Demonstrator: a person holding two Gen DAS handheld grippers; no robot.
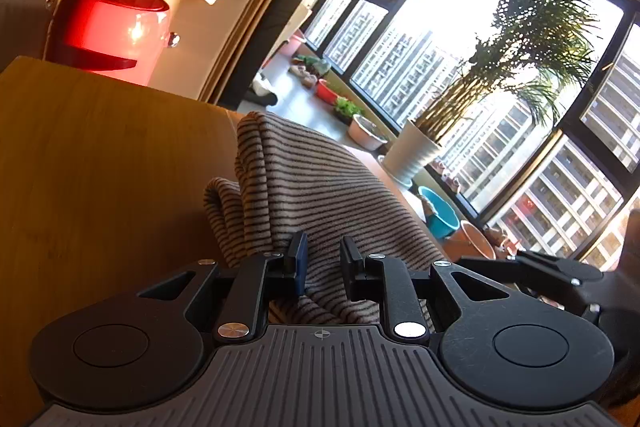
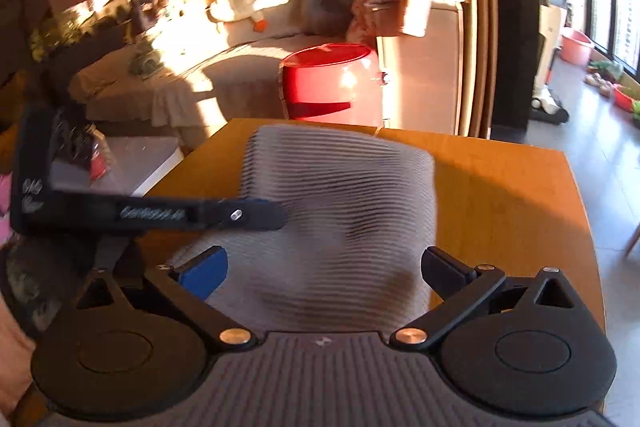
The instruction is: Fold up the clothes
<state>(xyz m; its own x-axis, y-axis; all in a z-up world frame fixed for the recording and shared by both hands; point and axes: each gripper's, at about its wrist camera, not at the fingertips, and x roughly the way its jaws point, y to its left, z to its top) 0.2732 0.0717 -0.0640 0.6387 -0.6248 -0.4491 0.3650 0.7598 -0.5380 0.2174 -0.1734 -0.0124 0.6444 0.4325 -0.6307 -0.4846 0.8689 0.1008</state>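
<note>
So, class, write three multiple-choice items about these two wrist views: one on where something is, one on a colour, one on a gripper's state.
1. Where does the brown-and-black striped knit garment lie?
A. on the wooden table
B. on the sofa
C. on the floor

2. What colour is the glossy round bin beyond the table?
A. blue
B. red
C. white

3. How does the right gripper stand?
A. shut on the garment
B. open above it
C. out of view

Answers:
1 A: wood shows around the garment.
2 B: its lid and sides are red.
3 B: its fingers are spread wide, with the cloth visible between them.
</note>
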